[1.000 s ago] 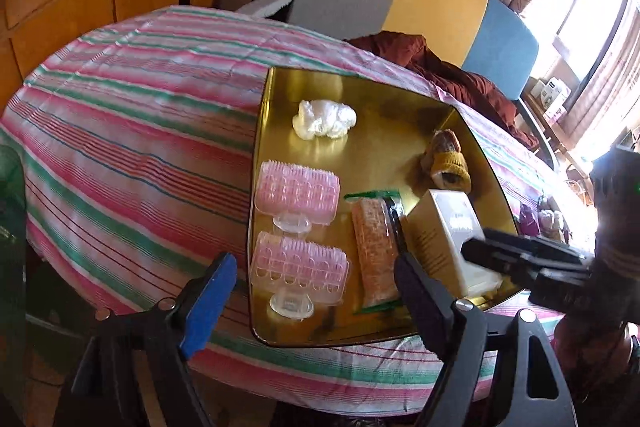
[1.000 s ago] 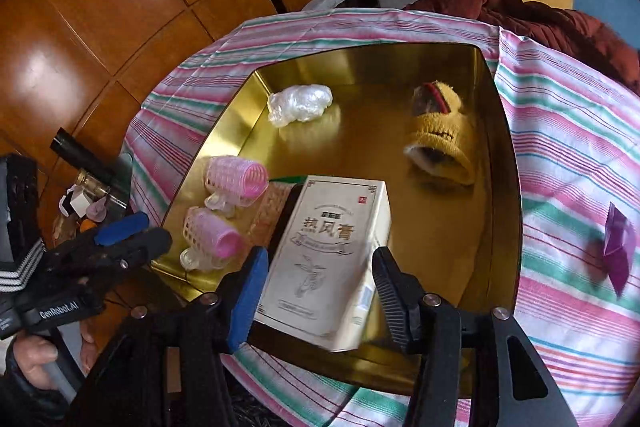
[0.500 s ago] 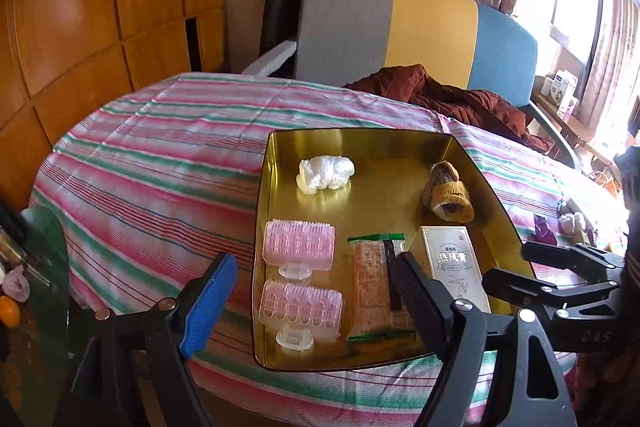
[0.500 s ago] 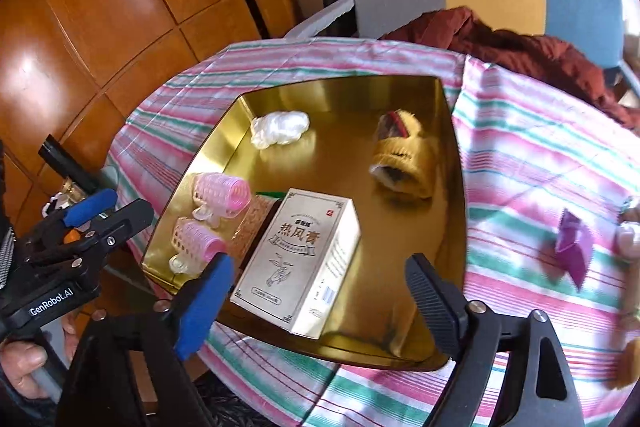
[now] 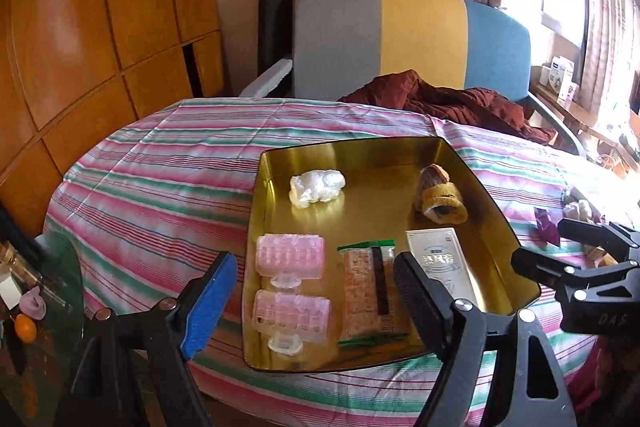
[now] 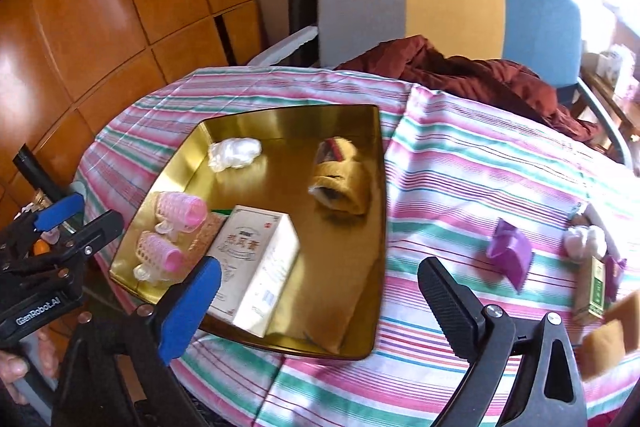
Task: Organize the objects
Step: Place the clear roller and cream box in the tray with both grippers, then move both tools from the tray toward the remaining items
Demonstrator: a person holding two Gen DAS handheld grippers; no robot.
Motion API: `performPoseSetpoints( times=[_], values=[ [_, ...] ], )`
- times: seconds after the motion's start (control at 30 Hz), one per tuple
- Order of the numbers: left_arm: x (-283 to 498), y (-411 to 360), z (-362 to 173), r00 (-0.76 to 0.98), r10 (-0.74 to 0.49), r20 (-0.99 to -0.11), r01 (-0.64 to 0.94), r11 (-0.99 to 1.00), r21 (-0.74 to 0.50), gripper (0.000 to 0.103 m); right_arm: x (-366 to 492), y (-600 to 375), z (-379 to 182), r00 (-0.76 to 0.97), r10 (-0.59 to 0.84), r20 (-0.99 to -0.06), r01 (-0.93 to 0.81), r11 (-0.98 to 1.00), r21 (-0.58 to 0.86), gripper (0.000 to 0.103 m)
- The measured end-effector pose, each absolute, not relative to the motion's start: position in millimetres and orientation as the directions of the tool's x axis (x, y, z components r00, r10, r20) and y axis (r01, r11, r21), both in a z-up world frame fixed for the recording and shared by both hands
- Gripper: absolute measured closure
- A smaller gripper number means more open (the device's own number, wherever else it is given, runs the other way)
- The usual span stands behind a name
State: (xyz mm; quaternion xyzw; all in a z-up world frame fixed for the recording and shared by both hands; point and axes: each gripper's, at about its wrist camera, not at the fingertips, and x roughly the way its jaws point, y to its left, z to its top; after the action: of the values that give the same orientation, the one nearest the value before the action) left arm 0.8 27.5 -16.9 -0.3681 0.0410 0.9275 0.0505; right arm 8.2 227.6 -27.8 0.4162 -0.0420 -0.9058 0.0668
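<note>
The left claw (image 5: 308, 303) hangs open over the curlers (image 5: 291, 258) at the tray's (image 5: 516, 243) near edge. The box (image 6: 256, 259) now lies released in the tray; the right claw (image 6: 316, 311) has opened and backed off, free for the purple piece (image 6: 510, 253) on the bench (image 6: 440, 187).

"GenRobot.AI" printed in white on left gripper (image 6: 76, 227), "DAS" embossed on right gripper (image 5: 560, 247), Chinese characters on cream box (image 6: 256, 259), unreadable.
</note>
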Motion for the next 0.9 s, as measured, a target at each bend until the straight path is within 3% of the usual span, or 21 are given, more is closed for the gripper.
performPoseSetpoints(
  times=[0.33, 0.9],
  values=[
    [1, 61, -8, -0.722, 0.132, -0.679, -0.221, -0.974, 0.045, 0.021, 17, 290, -25, -0.659, -0.035, -0.751, -0.064, -0.993, 0.102, 0.002],
    [-5, 161, -6, -0.587, 0.396, -0.706, -0.507, -0.860, -0.061, 0.021, 54, 477, -17, -0.592, 0.268, -0.760, -0.469, -0.882, 0.054, 0.002]
  ],
)
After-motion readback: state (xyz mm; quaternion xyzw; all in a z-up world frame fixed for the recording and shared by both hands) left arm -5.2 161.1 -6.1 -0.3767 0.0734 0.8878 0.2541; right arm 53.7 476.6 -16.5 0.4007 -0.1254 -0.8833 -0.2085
